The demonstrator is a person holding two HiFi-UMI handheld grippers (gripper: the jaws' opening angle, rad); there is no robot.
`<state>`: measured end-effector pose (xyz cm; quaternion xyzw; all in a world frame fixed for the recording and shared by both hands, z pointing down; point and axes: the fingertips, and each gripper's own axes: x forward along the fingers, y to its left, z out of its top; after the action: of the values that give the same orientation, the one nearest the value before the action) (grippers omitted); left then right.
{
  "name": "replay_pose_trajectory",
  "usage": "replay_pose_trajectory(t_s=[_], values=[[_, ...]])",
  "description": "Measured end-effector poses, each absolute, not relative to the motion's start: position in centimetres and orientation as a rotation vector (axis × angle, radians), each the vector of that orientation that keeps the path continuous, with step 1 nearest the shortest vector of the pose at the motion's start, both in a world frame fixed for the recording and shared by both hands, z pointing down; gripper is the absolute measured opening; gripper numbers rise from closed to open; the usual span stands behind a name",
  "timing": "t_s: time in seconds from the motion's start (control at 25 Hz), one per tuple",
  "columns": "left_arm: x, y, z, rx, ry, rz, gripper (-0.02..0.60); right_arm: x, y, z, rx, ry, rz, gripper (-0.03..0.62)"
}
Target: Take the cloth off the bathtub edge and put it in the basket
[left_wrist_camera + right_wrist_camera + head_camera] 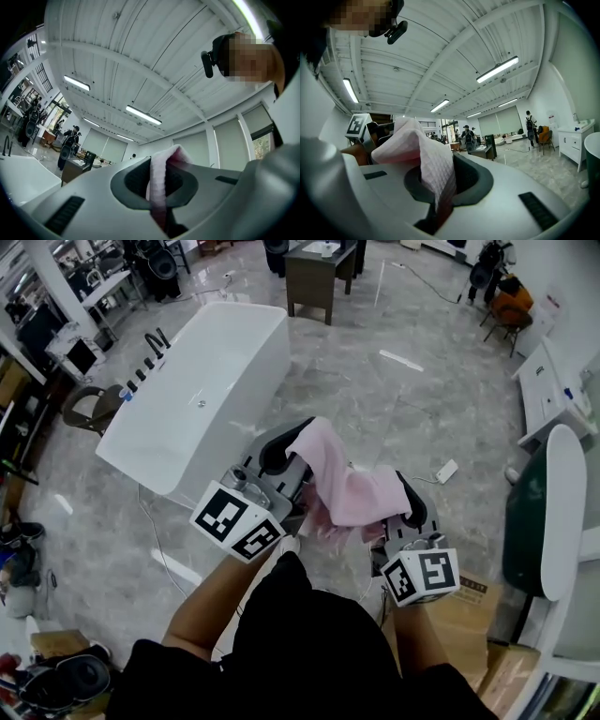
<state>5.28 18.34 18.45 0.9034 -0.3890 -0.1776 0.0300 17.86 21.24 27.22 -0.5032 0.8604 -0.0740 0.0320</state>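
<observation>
The pink cloth [349, 491] hangs in the air, stretched between my two grippers in front of the person's body. My left gripper [284, 454] is shut on the cloth's left end, and a pink fold [158, 185] stands up between its jaws. My right gripper [410, 500] is shut on the right end, where the quilted cloth [427, 161] drapes over the jaws. Both grippers are clear of the white bathtub [202, 395], which stands on the marble floor to the upper left with dark taps on its far rim. No basket shows in any view.
A dark table [319, 273] stands beyond the tub. A white cabinet [548, 381] and a green and white chair [539, 521] line the right side. A cardboard box [469, 610] sits at the lower right. A white power strip [446, 471] lies on the floor. People stand far off [468, 137].
</observation>
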Motion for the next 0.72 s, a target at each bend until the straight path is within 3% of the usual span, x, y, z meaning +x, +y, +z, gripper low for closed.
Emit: replay_pose_trajectory(t_s=[0.72], values=[[-1.4,1.5,19.1,2.781,-1.125,-0.493,0.023,10.1,4.1,27.3,-1.69,2.661,-0.293,0.041]])
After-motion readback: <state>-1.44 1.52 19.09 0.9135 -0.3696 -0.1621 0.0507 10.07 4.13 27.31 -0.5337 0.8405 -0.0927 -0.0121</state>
